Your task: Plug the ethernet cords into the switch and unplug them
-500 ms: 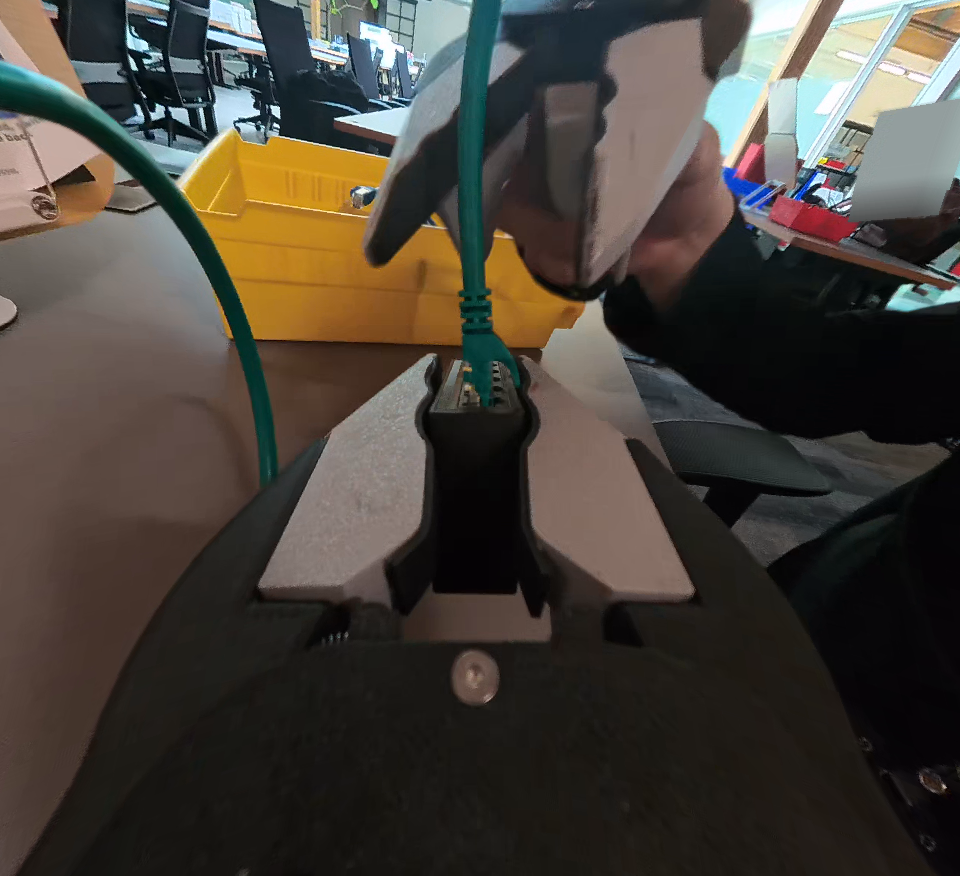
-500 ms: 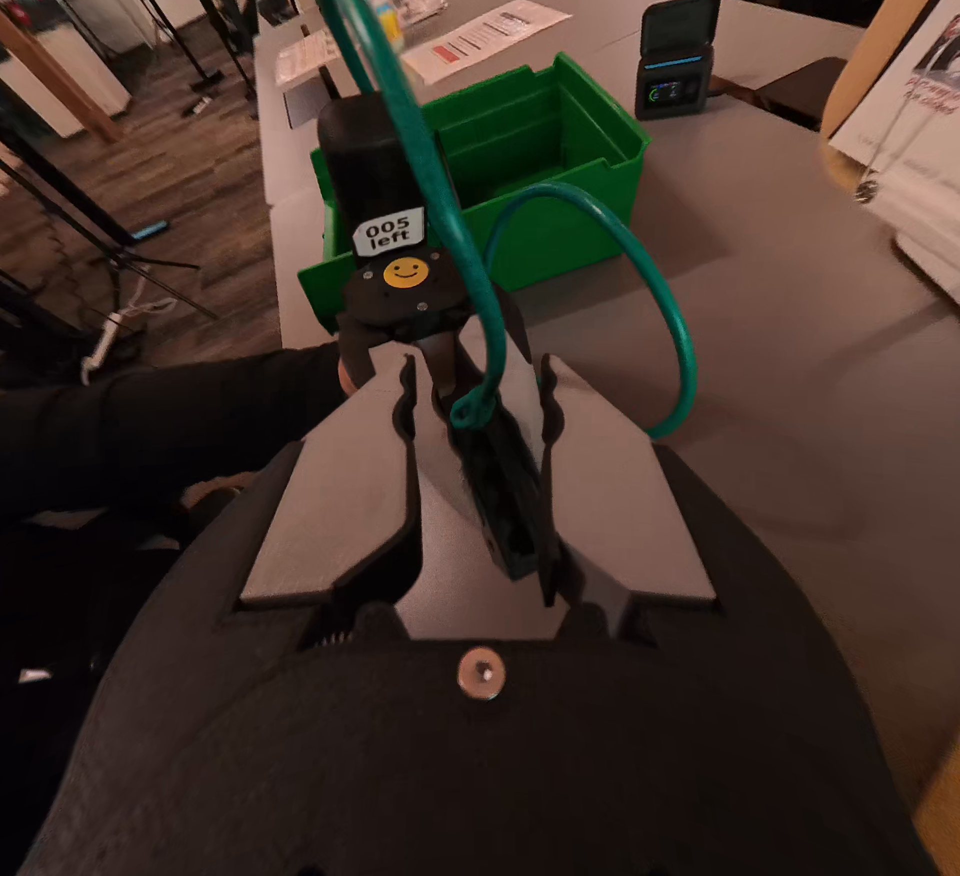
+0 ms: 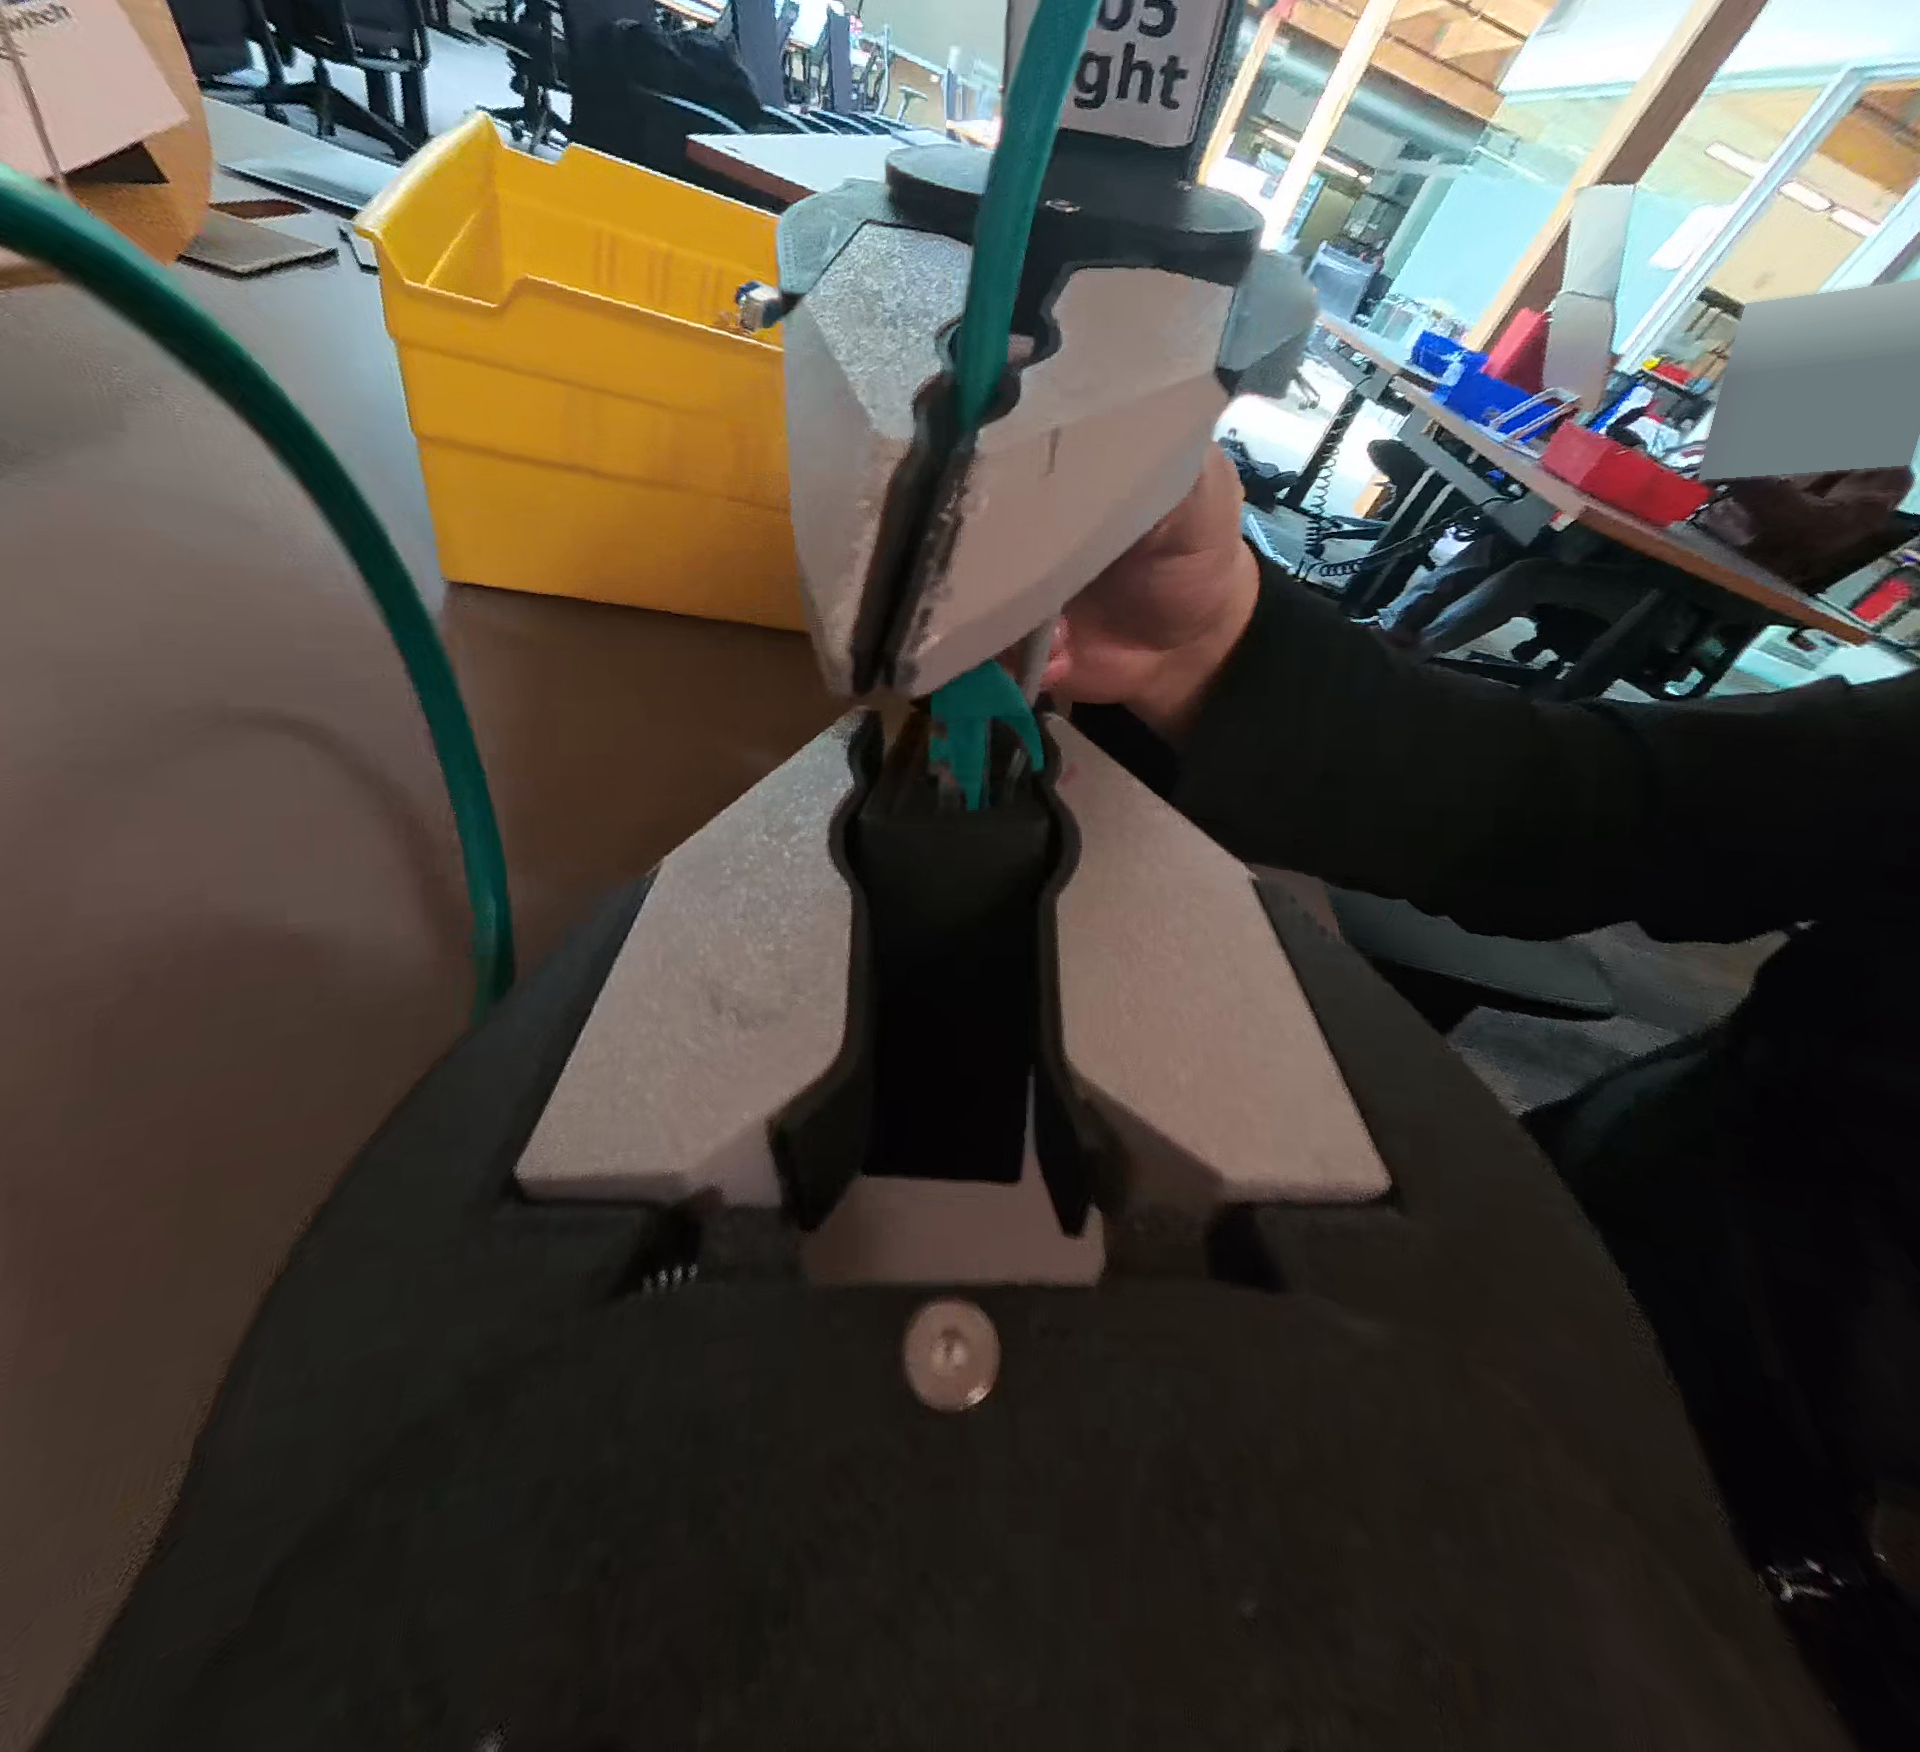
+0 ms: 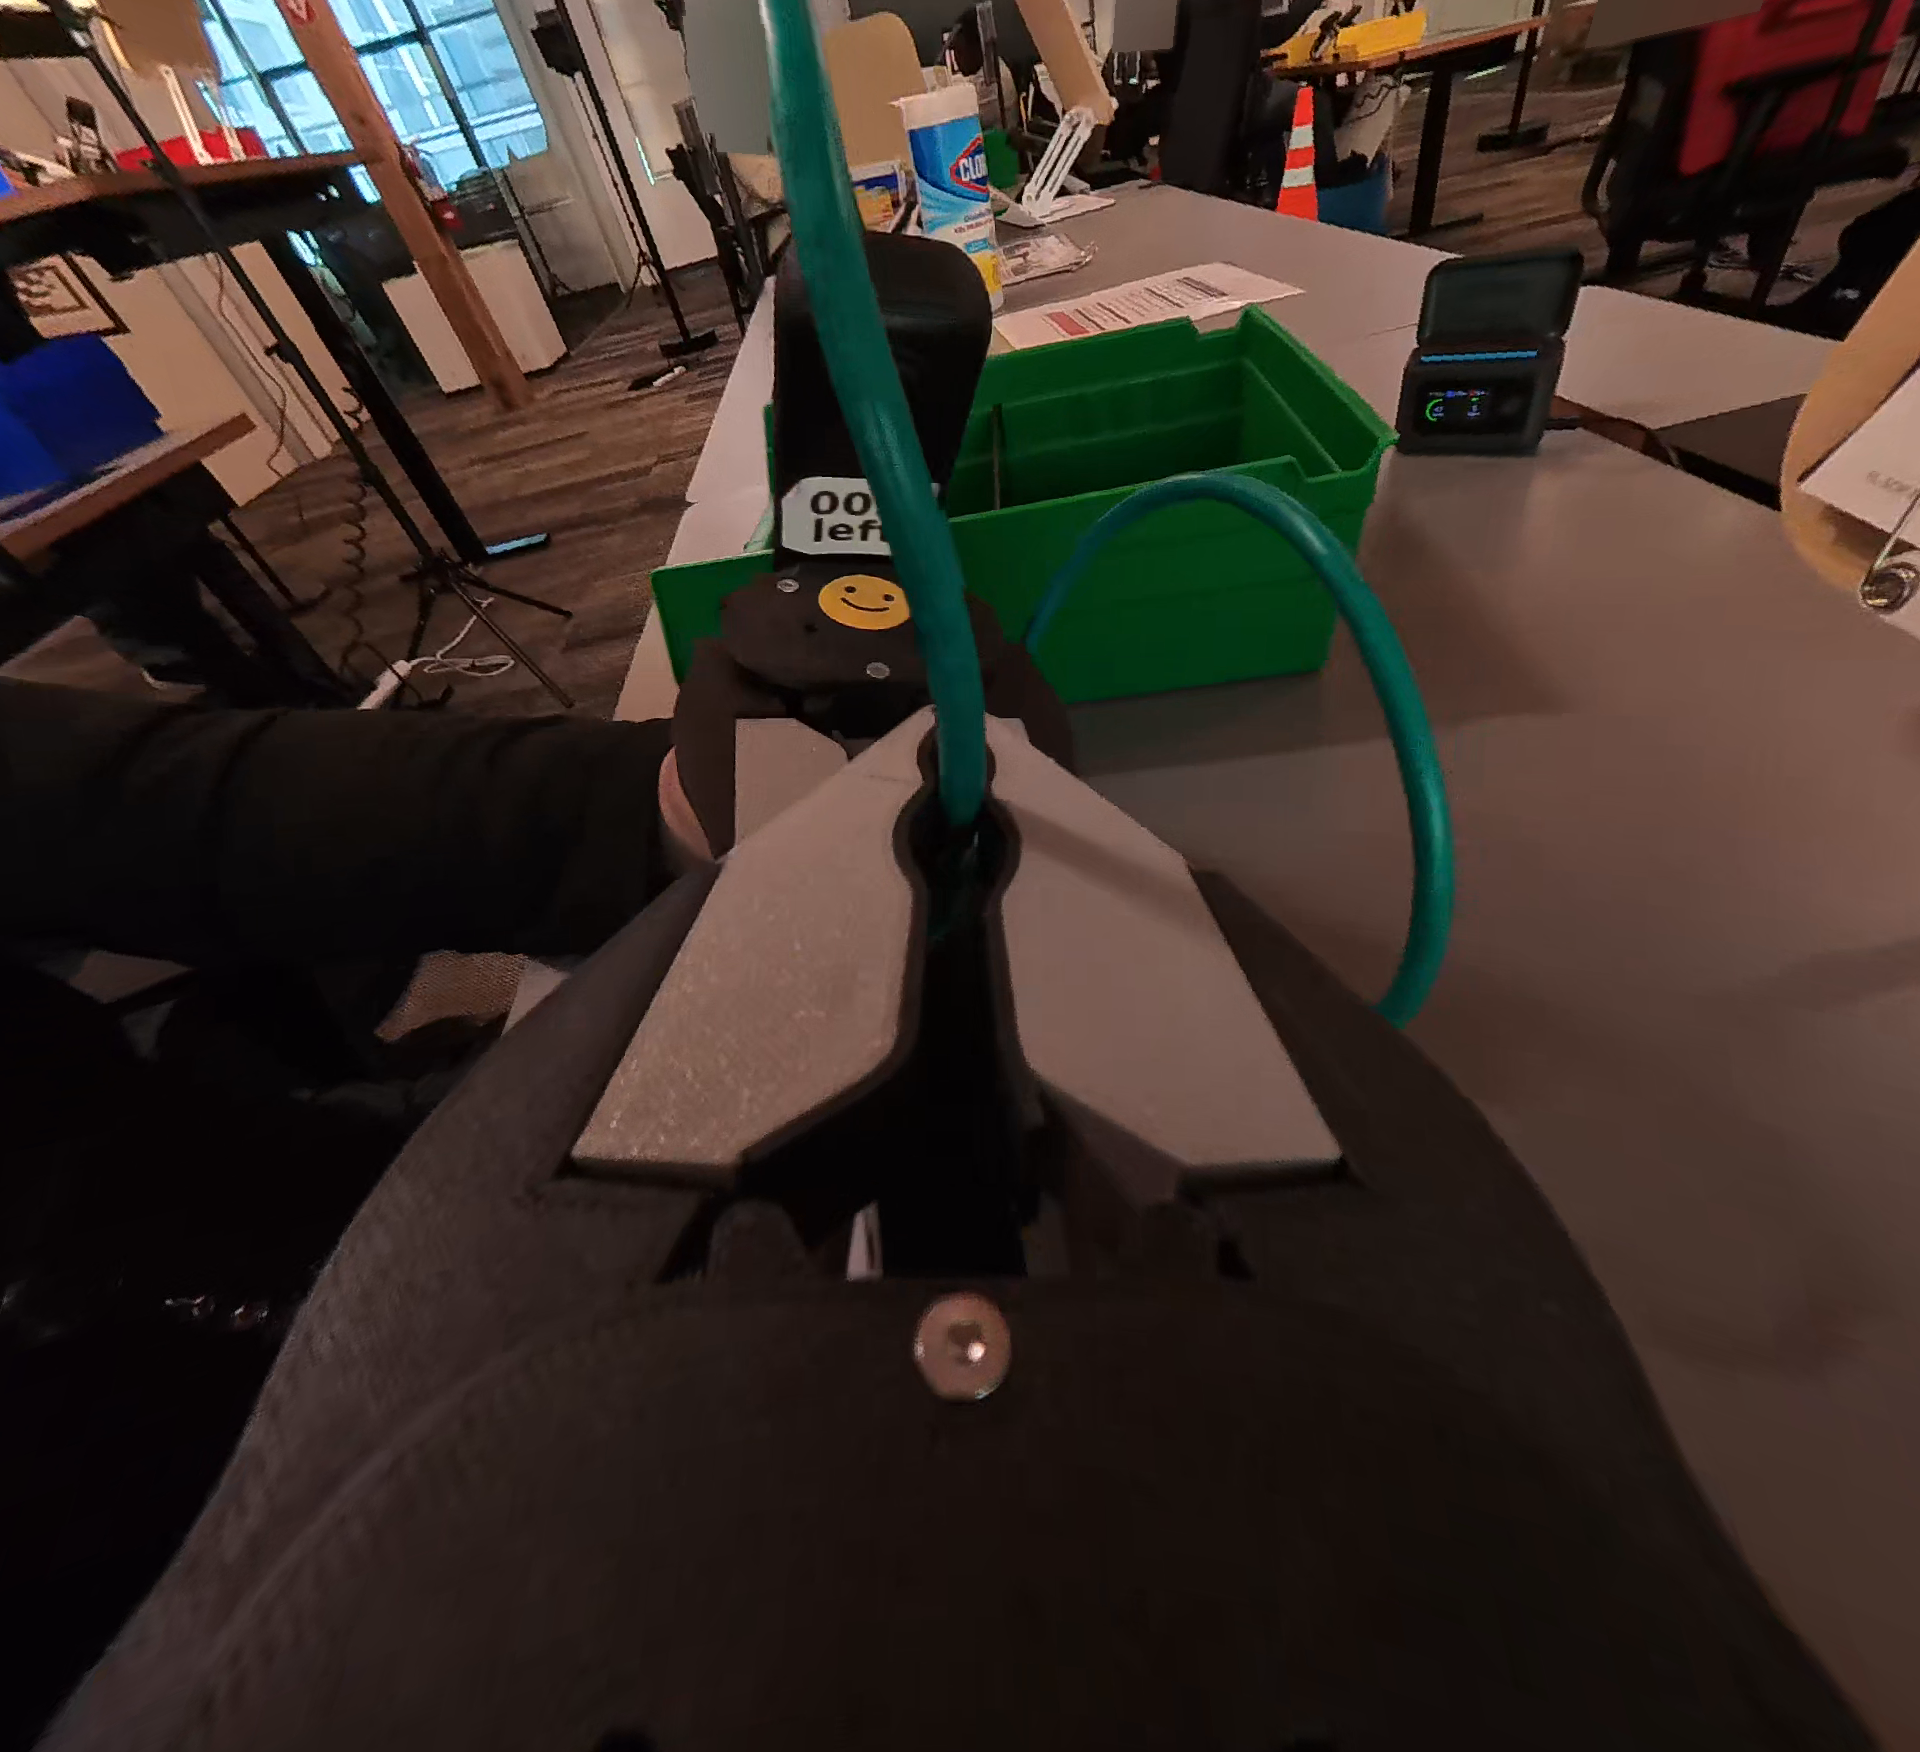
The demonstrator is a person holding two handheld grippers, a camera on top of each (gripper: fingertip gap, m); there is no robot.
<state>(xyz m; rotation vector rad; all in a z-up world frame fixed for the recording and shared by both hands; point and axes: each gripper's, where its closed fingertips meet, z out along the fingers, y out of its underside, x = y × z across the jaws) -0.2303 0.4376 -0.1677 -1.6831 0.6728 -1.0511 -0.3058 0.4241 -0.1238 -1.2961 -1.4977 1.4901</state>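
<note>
The switch (image 3: 951, 975), a narrow black box, sits lengthwise between the fingers of my left gripper (image 3: 951, 767), which is clamped on its flanks. I hold it port end forward and off the table (image 3: 208, 767) so the sockets face my other tool and the box cannot slide when the plug is worked. At twelve o'clock from the switch, the green ethernet cord (image 3: 1023, 144) comes straight down and its plug (image 3: 977, 746) meets the port face; how deep it is seated I cannot tell.

My right gripper (image 3: 883, 663) has its jaws pressed together around that cord just above the plug, the cord running through the notch in the pads, so push or pull goes along the socket's axis. In the right wrist view the same right gripper (image 4: 961, 829) shows the cord (image 4: 831, 248) emerging from the notch towards twelve o'clock; the cord then arcs over and comes down at three o'clock. The slack loop keeps the plug free of side pull. The left gripper (image 4: 831, 653) is partly hidden behind my fingers there.

Farther out, a yellow bin (image 3: 582, 414) stands at ten o'clock in the left view, and a green bin (image 4: 1174, 559) at one o'clock in the right view; both are well apart from the work.
</note>
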